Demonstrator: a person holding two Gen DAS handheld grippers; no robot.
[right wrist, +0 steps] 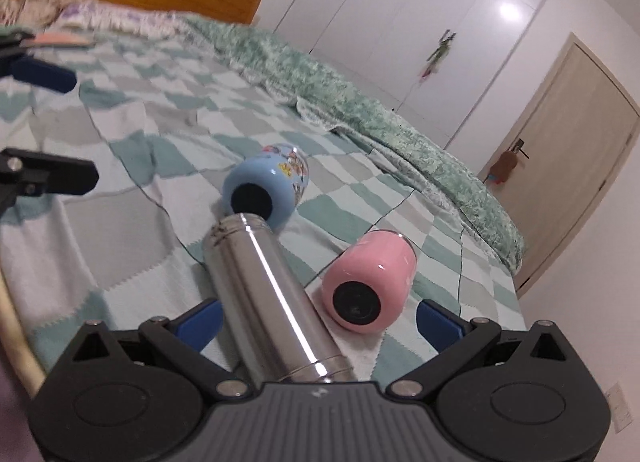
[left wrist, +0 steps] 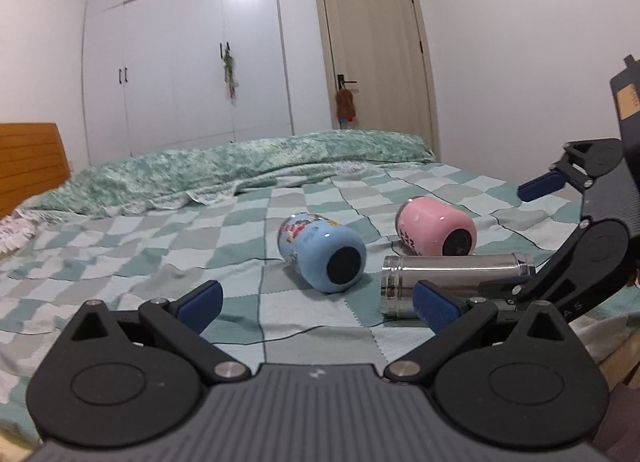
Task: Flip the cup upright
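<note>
No cup is standing upright at this point; the flip is not yet begun, as far as both views show. Three vessels are lying on their sides on the checked blanket (left wrist: 140, 246): the blue cup (left wrist: 320, 252), the pink cup (left wrist: 436, 230) and the steel flask (left wrist: 456, 276). The blue and pink cups are presenting their dark bases toward both cameras, with their mouths pointing away toward the green quilt (left wrist: 240, 166). The flask is lying crosswise in the left view and, in the right view, is running lengthwise from the gripper body toward the blue cup, its far end appearing just beside that cup's base; contact cannot be confirmed. The left gripper (left wrist: 320, 302) is hovering low over the blanket with its jaws spread wide and nothing between them; the blue cup is lying ahead of it, slightly right of centre. The right gripper (right wrist: 320, 322) is also standing with jaws released: the flask is passing between its blue pads (right wrist: 200, 322), but the pads are clear of the metal on both sides, so no grasp is made. The pink cup is lying just right of the flask, near the right pad. Judging from this layout, everything remains to be done: closing on one vessel, lifting it, rotating it base-down, and setting it on the soft blanket, where stability is likely to be poor.
</note>
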